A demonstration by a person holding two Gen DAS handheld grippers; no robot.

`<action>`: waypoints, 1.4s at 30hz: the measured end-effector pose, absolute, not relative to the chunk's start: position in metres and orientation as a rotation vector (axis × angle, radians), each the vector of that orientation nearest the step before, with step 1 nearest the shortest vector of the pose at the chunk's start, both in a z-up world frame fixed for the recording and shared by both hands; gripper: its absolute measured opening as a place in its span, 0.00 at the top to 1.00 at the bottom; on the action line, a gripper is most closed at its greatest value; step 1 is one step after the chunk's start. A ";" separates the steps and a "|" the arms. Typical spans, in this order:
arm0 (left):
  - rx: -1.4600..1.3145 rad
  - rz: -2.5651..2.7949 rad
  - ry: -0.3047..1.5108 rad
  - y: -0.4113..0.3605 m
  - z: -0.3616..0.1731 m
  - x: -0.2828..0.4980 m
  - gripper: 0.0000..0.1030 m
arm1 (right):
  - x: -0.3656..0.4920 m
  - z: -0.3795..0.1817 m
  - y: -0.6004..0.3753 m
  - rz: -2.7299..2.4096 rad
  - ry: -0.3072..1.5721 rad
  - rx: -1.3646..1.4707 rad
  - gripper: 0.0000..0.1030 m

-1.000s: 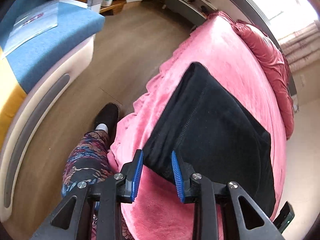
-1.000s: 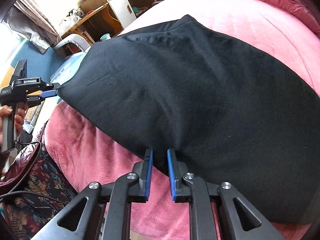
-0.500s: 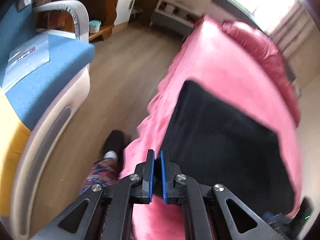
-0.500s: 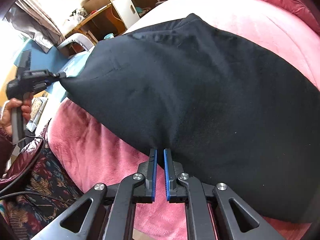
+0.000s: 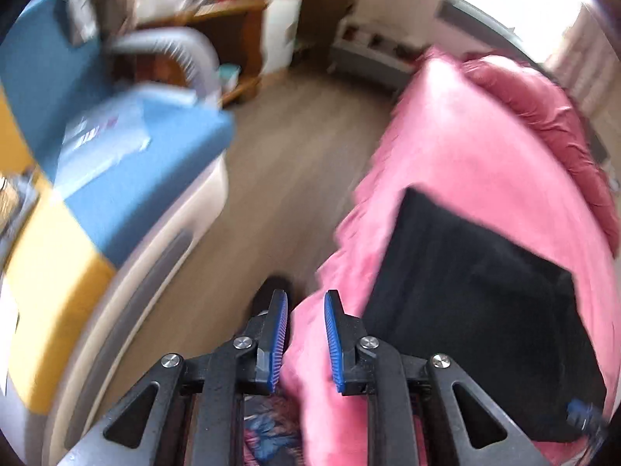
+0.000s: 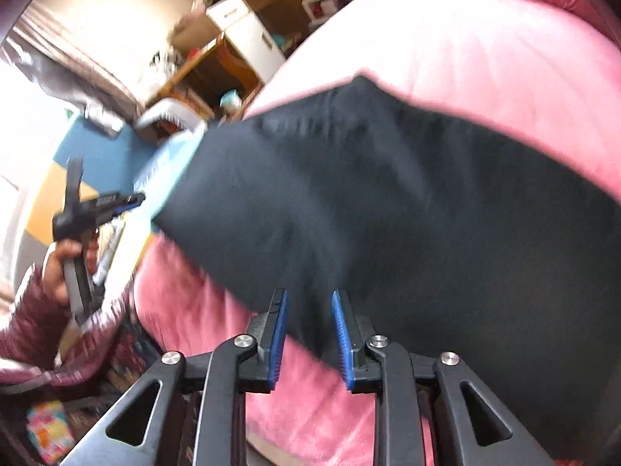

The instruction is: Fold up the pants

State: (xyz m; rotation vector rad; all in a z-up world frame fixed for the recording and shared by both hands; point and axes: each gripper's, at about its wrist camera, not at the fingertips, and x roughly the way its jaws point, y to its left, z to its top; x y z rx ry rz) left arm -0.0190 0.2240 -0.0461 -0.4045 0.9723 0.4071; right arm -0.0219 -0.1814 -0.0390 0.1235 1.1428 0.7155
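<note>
Lying flat on the fuzzy pink bed blanket (image 5: 458, 147), the folded black fabric pants (image 5: 477, 295) form a rectangle whose near edge runs beside the blanket's edge. The left gripper (image 5: 306, 334) gapes empty over that blanket edge, clear of the pants. The right gripper (image 6: 309, 336), parted, straddles the pants' near edge without pinching. Bare wooden floor (image 5: 271, 163) lies left of the bed.

Left wrist cam: above bed's near-left edge, facing along floor toward far cabinets, motion-blurred. Right wrist cam: low and close over black pants (image 6: 407, 213), facing left. Both share pants, pink bed (image 5: 465, 147), blue sofa (image 5: 128, 178).
</note>
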 end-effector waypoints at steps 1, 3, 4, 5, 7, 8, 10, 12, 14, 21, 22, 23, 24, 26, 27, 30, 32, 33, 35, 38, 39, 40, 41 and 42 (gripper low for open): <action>-0.386 0.367 0.957 0.215 -0.041 -0.016 0.80 | -0.013 -0.034 -0.183 0.705 1.127 0.135 0.76; -0.327 0.250 0.944 0.185 -0.036 -0.008 0.80 | 0.008 -0.024 -0.182 0.678 1.100 0.137 0.76; -0.307 0.199 0.950 0.173 -0.035 -0.005 0.80 | 0.020 -0.020 -0.181 0.661 1.087 0.136 0.76; -0.289 0.146 0.958 0.158 -0.038 -0.001 0.80 | 0.033 -0.018 -0.179 0.643 1.081 0.134 0.76; -0.246 0.044 0.975 0.126 -0.045 0.007 0.80 | 0.060 -0.016 -0.173 0.611 1.072 0.132 0.76; -0.227 0.003 0.989 0.112 -0.050 0.011 0.80 | 0.070 -0.016 -0.172 0.604 1.075 0.135 0.75; -0.191 -0.067 1.008 0.088 -0.061 0.019 0.80 | 0.092 -0.018 -0.166 0.588 1.086 0.141 0.73; -0.146 -0.129 1.015 0.067 -0.066 0.026 0.80 | 0.113 -0.020 -0.160 0.602 1.115 0.160 0.66; -0.108 -0.157 1.022 0.056 -0.070 0.031 0.80 | 0.133 -0.026 -0.154 0.613 1.155 0.171 0.56; -0.093 -0.184 1.066 0.053 -0.092 0.046 0.80 | 0.162 -0.060 -0.120 0.761 1.304 0.165 0.59; -0.102 -0.183 1.071 0.055 -0.095 0.047 0.80 | 0.162 -0.062 -0.116 0.789 1.312 0.161 0.61; -0.107 -0.182 1.073 0.055 -0.097 0.049 0.80 | 0.162 -0.062 -0.113 0.797 1.304 0.149 0.71; -0.107 -0.181 1.077 0.056 -0.100 0.049 0.80 | 0.164 -0.061 -0.111 0.783 1.288 0.141 0.85; -0.114 -0.176 1.078 0.059 -0.106 0.050 0.80 | 0.170 -0.050 -0.122 0.739 1.209 0.200 0.92; -0.123 -0.177 1.073 0.059 -0.109 0.053 0.80 | 0.172 -0.048 -0.129 0.734 1.187 0.238 0.92; -0.144 -0.172 1.083 0.054 -0.112 0.057 0.80 | 0.172 -0.065 -0.126 0.651 1.197 0.203 0.93; -0.150 -0.176 1.093 0.055 -0.112 0.059 0.80 | 0.172 -0.081 -0.122 0.610 1.212 0.214 0.92; -0.165 -0.178 1.097 0.057 -0.112 0.059 0.80 | 0.172 -0.084 -0.121 0.605 1.210 0.228 0.92; -0.182 -0.184 1.111 0.059 -0.110 0.062 0.80 | 0.171 -0.084 -0.126 0.611 1.208 0.284 0.91; -0.193 -0.170 1.083 0.066 -0.093 0.072 0.78 | 0.165 -0.072 -0.144 0.611 1.187 0.308 0.76; -0.195 -0.165 1.060 0.069 -0.087 0.075 0.77 | 0.162 -0.066 -0.150 0.604 1.172 0.309 0.71; -0.202 -0.160 1.043 0.072 -0.082 0.078 0.77 | 0.157 -0.060 -0.156 0.590 1.155 0.316 0.60; -0.209 -0.150 1.034 0.075 -0.079 0.082 0.77 | 0.151 -0.054 -0.161 0.575 1.135 0.328 0.58; -0.218 -0.127 1.026 0.080 -0.077 0.088 0.76 | 0.145 -0.047 -0.169 0.563 1.118 0.334 0.58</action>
